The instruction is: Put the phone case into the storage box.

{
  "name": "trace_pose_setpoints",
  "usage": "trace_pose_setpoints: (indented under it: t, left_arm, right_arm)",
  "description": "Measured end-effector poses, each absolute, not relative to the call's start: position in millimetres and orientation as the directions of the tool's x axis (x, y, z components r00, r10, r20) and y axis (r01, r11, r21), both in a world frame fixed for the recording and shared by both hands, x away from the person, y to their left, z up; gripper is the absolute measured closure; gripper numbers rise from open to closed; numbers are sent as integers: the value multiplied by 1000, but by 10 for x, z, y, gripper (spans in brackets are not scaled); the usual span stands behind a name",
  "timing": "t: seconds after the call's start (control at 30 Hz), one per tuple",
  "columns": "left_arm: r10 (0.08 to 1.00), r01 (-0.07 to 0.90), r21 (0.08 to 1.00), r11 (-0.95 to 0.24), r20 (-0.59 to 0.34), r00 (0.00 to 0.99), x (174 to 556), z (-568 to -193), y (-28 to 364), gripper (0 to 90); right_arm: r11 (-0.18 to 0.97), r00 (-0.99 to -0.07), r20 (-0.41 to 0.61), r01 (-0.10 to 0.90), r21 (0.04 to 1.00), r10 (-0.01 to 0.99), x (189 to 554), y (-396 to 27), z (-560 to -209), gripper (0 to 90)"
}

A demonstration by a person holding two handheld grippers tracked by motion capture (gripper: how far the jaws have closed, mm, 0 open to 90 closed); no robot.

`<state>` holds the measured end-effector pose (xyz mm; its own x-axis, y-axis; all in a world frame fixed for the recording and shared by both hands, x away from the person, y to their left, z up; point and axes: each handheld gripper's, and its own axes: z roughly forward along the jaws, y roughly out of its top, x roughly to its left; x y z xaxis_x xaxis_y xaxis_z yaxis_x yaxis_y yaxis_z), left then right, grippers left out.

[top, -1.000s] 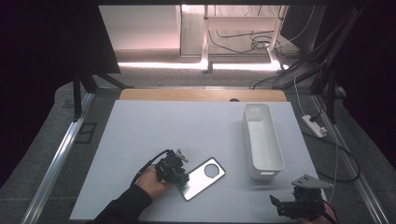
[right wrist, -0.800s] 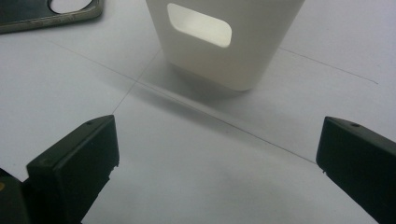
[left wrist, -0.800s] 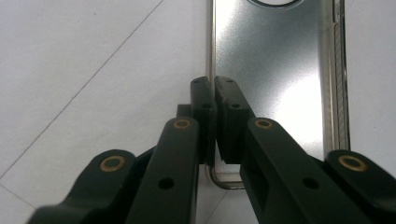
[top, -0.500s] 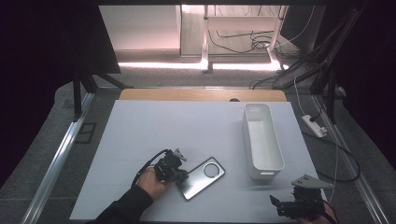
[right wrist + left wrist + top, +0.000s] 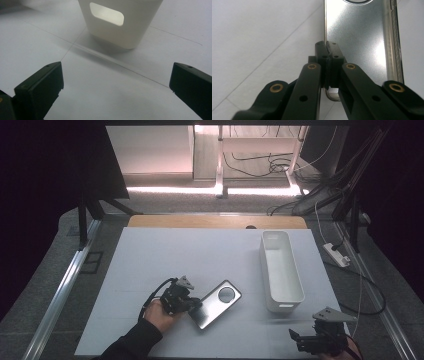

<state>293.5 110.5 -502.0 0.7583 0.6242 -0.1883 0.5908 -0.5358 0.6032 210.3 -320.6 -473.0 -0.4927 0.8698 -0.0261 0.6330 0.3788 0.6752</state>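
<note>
A flat silver phone with a round camera ring lies on the white mat, near its front edge. My left gripper is at the phone's near left corner. In the left gripper view, my left gripper has its black jaws pinched together on the long left edge of the phone. My right gripper rests at the front right of the table, apart from the phone. In the right gripper view, my right gripper stands wide open over bare mat with nothing between its jaws.
A long white bin stands on the right side of the mat, and its handled end wall faces the right gripper. A power strip and cables lie off the table's right edge.
</note>
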Motion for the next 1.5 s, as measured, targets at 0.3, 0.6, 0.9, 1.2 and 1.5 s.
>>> trace_pose_setpoints:
  t: [0.3, 0.6, 0.9, 1.2, 1.5]
  left_arm:
    - [655, 536, 723, -437, -152, 740, 2810, -4848, 1269, 890]
    - [664, 480, 808, -340, -155, 732, 2716, -4753, 1398, 890]
    - [679, 443, 851, -281, -149, 719, 2639, -4696, 1470, 890]
    - [681, 442, 847, -294, -139, 719, 2628, -4704, 1453, 890]
    - [685, 442, 846, -298, -132, 716, 2624, -4696, 1449, 890]
  right_arm:
    - [378, -494, -25, 631, 677, 869, 2102, -3207, -4728, 0]
    - [385, -503, -28, 624, 680, 864, 2097, -3205, -4727, 0]
    - [385, -518, -19, 610, 692, 855, 2086, -3209, -4719, 0]
    - [347, -564, 53, 576, 740, 824, 2085, -3212, -4636, 0]
    - [253, -610, 209, 581, 774, 764, 2216, -3189, -4477, 0]
